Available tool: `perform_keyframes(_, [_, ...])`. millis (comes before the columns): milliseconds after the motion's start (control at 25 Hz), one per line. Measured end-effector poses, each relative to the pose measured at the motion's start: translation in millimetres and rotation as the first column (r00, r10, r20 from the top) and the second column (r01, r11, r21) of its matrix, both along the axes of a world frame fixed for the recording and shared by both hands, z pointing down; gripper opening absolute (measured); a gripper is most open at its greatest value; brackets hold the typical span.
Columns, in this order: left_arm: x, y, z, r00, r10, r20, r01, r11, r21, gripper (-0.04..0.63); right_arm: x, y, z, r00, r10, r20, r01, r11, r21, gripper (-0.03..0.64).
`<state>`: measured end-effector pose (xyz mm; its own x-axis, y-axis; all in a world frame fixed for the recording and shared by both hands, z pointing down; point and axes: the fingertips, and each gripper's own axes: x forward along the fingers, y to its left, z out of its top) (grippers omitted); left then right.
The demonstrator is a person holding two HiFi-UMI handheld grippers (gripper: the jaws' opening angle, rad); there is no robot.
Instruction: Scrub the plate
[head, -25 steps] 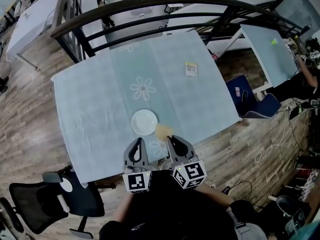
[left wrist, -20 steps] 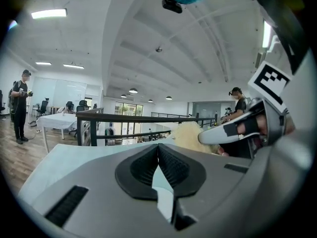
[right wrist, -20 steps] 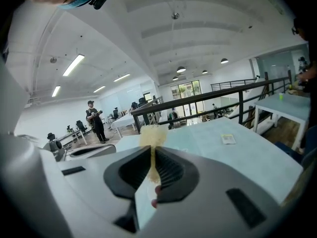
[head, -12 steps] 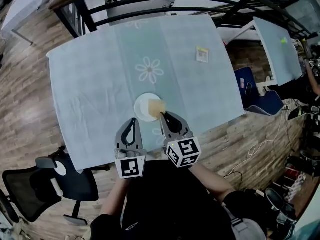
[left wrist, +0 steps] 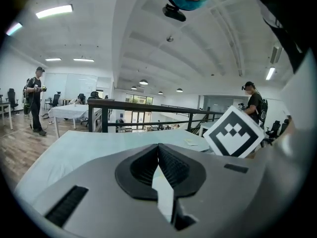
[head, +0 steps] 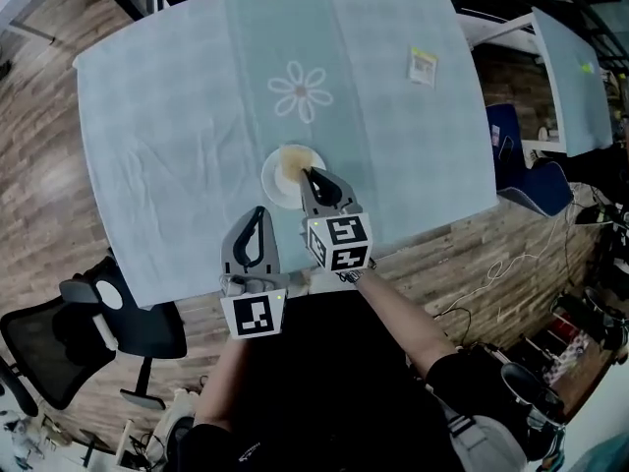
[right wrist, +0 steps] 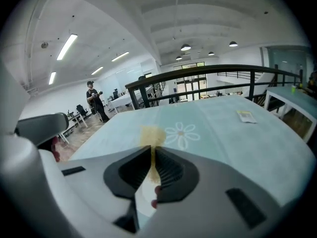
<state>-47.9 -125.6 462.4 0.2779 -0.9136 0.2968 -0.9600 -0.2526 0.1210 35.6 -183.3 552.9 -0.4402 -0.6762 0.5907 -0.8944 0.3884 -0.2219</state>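
Observation:
A small white plate [head: 274, 185] lies on the pale blue tablecloth [head: 177, 116], near the front edge. My right gripper [head: 309, 174] is shut on a tan sponge [head: 293, 160], and the sponge rests over the plate's far right part. In the right gripper view the sponge [right wrist: 151, 134] sticks out past the right gripper [right wrist: 151, 148]. My left gripper [head: 257, 212] is shut on nothing and hovers just in front of the plate, to the left of the right one. The left gripper [left wrist: 158, 146] looks out across the table.
A small yellow and white packet [head: 423, 65] lies at the table's far right. A white flower print [head: 300, 91] is beyond the plate. A black office chair [head: 69, 332] stands at the front left and a blue chair [head: 536, 185] to the right.
My right gripper has carried the sponge from beside the plate's right edge onto the plate. The left gripper has stayed in front of the plate. The head view has drifted closer.

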Motion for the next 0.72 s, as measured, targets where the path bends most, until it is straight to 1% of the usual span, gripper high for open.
perform_keyframes(160, [2,-5,12,1.0,-0.008,0.011,0.008,0.999,-0.032,0.014,-5,1,35,1.0,-0.014,-0.018,0.012,0.997,-0.076,0.035])
perform_keyframes(240, [5,-11,14,1.0,-0.008,0.012,0.008,0.999,-0.033,0.014,-7,0,48,0.999,-0.02,-0.027,0.017,0.994,-0.106,0.035])
perform_keyframes(400, [7,-23,18,1.0,-0.01,0.01,0.011,0.999,-0.031,0.014,-19,-7,69,0.997,-0.049,-0.054,0.042,0.99,-0.134,0.035])
perform_keyframes(560, [4,-25,24,1.0,-0.022,0.0,0.022,0.998,-0.053,0.014,-34,-7,79,0.996,-0.069,-0.06,0.059,0.987,-0.149,0.035])
perform_keyframes(720, [2,-25,28,1.0,-0.023,0.003,0.023,0.998,-0.058,0.014,-36,-7,87,0.994,-0.078,-0.08,0.065,0.985,-0.159,0.035])
